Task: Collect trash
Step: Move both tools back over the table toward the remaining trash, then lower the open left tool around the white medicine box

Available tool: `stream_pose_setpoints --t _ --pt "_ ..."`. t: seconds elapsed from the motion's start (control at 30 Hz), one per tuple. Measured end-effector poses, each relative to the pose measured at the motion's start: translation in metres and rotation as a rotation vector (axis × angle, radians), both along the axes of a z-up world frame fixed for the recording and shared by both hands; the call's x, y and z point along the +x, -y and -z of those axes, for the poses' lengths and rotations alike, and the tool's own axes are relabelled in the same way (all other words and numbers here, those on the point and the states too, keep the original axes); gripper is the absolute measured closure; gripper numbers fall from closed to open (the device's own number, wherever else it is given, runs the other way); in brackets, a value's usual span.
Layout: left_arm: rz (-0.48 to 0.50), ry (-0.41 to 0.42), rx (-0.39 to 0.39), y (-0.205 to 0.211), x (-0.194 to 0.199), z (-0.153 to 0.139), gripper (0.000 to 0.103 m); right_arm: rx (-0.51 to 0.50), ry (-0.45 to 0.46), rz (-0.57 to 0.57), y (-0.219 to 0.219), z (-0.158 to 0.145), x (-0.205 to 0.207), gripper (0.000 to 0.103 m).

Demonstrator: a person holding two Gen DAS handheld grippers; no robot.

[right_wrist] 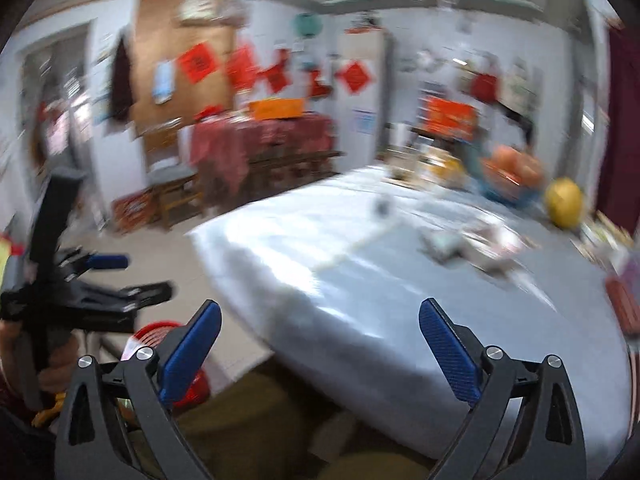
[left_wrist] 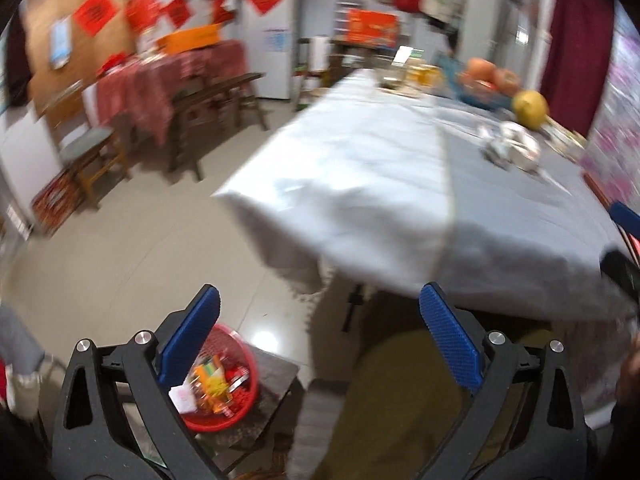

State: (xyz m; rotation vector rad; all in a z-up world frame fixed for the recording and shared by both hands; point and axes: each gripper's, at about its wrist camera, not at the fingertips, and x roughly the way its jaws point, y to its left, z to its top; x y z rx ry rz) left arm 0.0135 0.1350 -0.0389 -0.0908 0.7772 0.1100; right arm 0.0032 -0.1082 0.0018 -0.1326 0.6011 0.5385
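Red plastic basket (left_wrist: 224, 384) low at the left of the left wrist view, set on a dark stool (left_wrist: 264, 404) on the floor, holding orange and red wrappers (left_wrist: 212, 384) and a white scrap. Left gripper (left_wrist: 320, 320) over it with blue fingers (left_wrist: 192, 336) spread wide, nothing between them, the left pad crossing the basket's rim in the picture. Olive trouser leg (left_wrist: 404, 392) between the two fingers, below the hanging edge of a pale grey cloth. Further right, the cloth-covered tabletop (left_wrist: 360, 168), blurred by motion. Crumpled whitish trash (left_wrist: 512, 144) on its far right part, just in front of a yellow round fruit (left_wrist: 530, 105); beside that, a blue bowl of orange fruit (left_wrist: 486, 80). Seen from the right wrist: at far left the left gripper from the side, black frame and one blue pad, with the red basket (right_wrist: 160, 332) partly hidden behind the near finger. Right gripper (right_wrist: 320, 332) likewise released, blue fingers (right_wrist: 448, 352) far apart and holding nothing, poised over the near edge of the tabletop (right_wrist: 320, 240). Same crumpled trash (right_wrist: 472, 248) well ahead at the right, near the yellow fruit (right_wrist: 564, 202), too blurred to tell what kind.
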Motion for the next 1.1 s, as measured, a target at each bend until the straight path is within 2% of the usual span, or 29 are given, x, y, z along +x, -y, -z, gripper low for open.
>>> stream_pose_setpoints --t 0.13,0.2,0.3,0.47,0.7,0.83,1.1 --pt "0.108 -0.023 0.004 0.039 0.035 -0.004 0.007 0.09 -0.067 0.175 0.079 0.008 0.033 0.006" --pt "0.149 -0.037 -0.004 0.055 0.055 -0.006 0.007 0.113 -0.077 0.234 0.104 0.017 0.044 0.006" --pt "0.203 -0.048 -0.01 0.081 0.088 -0.008 0.007 0.128 -0.083 0.312 0.137 0.028 0.057 0.006" --pt "0.26 -0.074 0.032 0.121 0.147 -0.003 0.007 0.135 -0.093 0.39 0.173 0.047 0.074 0.006" --pt "0.302 -0.091 0.095 0.155 0.186 0.006 0.007 0.139 -0.113 0.421 0.19 0.061 0.1 0.006" --pt "0.31 -0.098 0.099 0.163 0.198 0.007 0.007 0.139 -0.129 0.413 0.191 0.063 0.108 0.006" --pt "0.318 -0.111 0.123 0.175 0.226 0.013 0.007 0.134 -0.087 0.419 0.191 0.049 0.139 0.006"
